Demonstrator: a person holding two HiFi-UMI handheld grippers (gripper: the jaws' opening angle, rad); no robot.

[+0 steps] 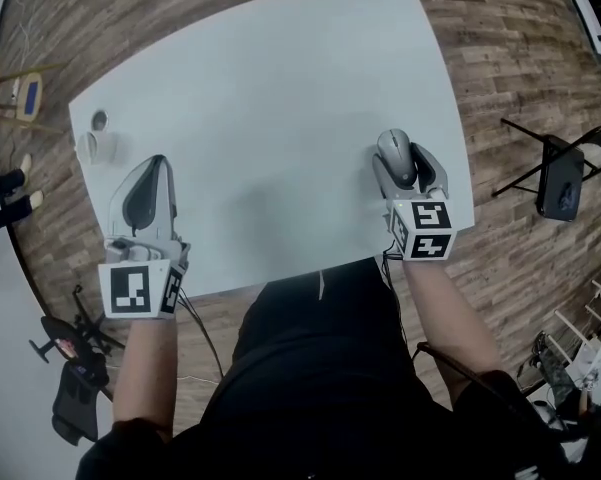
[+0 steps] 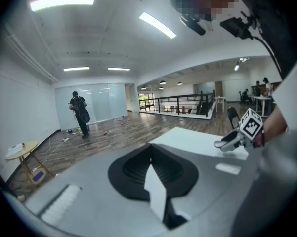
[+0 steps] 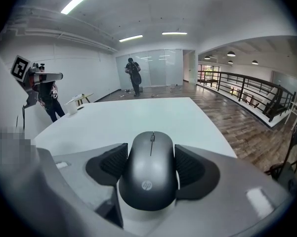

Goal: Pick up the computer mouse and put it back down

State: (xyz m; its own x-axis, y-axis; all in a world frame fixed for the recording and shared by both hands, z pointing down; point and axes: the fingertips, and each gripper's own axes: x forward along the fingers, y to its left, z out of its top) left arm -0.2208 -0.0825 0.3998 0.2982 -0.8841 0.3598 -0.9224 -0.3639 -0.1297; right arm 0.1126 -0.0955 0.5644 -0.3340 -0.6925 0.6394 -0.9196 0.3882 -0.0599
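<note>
A dark grey computer mouse [image 1: 394, 154] sits between the jaws of my right gripper [image 1: 407, 168] near the right edge of the white table [image 1: 280, 118]. In the right gripper view both black pads [image 3: 109, 164] press the sides of the mouse [image 3: 149, 169], so the right gripper [image 3: 150, 154] is shut on it. I cannot tell whether the mouse rests on the table or hangs just above it. My left gripper [image 1: 156, 168] is over the table's left part, tilted upward. Its black pads meet with nothing between them [image 2: 150, 157].
Two small white objects [image 1: 98, 144] stand near the table's far left corner. A folding chair [image 1: 560, 180] is on the wood floor to the right, close to the table edge. A person [image 3: 134, 75] stands far off by the glass wall.
</note>
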